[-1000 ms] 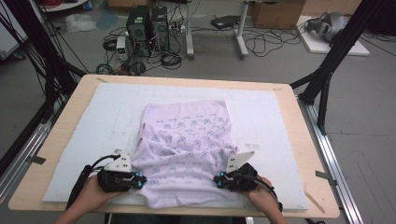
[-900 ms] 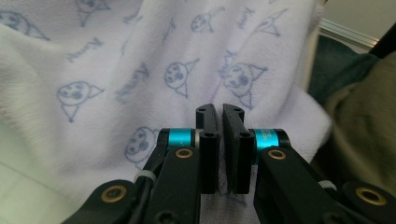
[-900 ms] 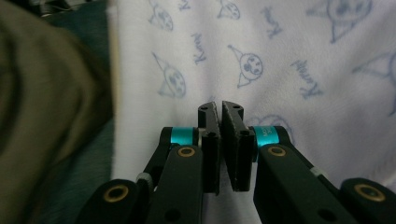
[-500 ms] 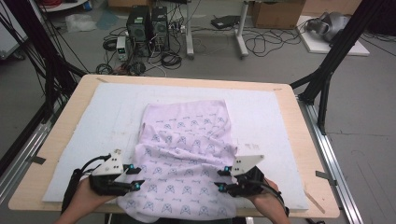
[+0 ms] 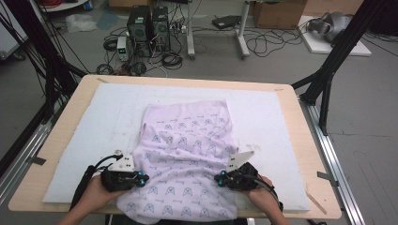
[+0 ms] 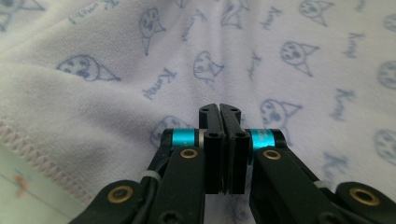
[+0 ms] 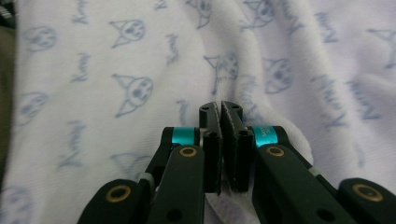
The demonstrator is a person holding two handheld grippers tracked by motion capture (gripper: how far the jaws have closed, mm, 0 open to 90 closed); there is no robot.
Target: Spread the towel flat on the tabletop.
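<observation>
Lilac printed cloth (image 5: 187, 154) spread on bench pad (image 5: 281, 122), near edge hanging off; left claw (image 5: 141, 178) clamped on its left side; right claw (image 5: 219, 178) clamped on its right side.

Cloth runs out of sight
The cloth (image 5: 187, 154) spills over the counter (image 5: 61, 136) front edge, its near hem cut off by the frame bottom.
</observation>
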